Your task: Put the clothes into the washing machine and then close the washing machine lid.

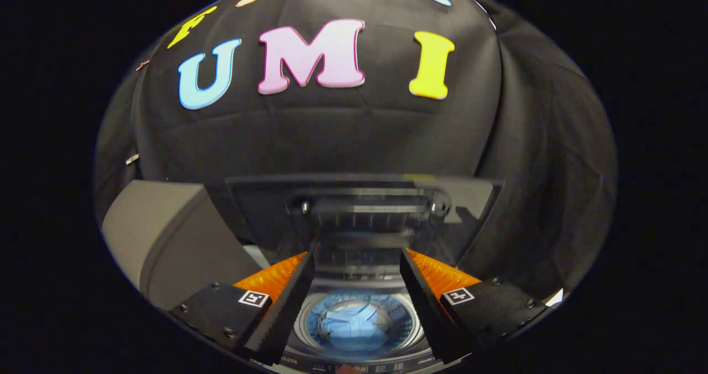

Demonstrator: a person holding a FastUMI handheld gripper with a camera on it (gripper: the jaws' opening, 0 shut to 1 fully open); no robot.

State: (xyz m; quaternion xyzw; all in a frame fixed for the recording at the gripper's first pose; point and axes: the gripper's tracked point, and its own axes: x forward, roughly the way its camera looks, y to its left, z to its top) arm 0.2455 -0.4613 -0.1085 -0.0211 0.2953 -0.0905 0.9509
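clothes: a light blue garment (354,323) lies crumpled at the bottom of the washing machine drum (323,338), seen down between the two fingers
washing machine: a top-loader, its round drum opening right below the fingers, with a strip of control panel (354,367) at the near edge
lid: the tinted see-through lid (365,208) stands raised just beyond the fingertips, its handle bar facing the camera; the drum under it is uncovered
hand-held gripper: the hand-held gripper (357,258) holds its fingers wide apart with nothing between them; the tips reach up near the lower part of the raised lid, though whether they touch it cannot be told
grey box: a grey box-like body (166,235) stands just beside the machine, to the left of the fingers
done: by the look of it the loading step is finished, since the garment is inside and the fingers are empty
left: closing the lid; it has to swing down over the drum opening
progress: I judge the task a little past halfway, with only the lid step remaining
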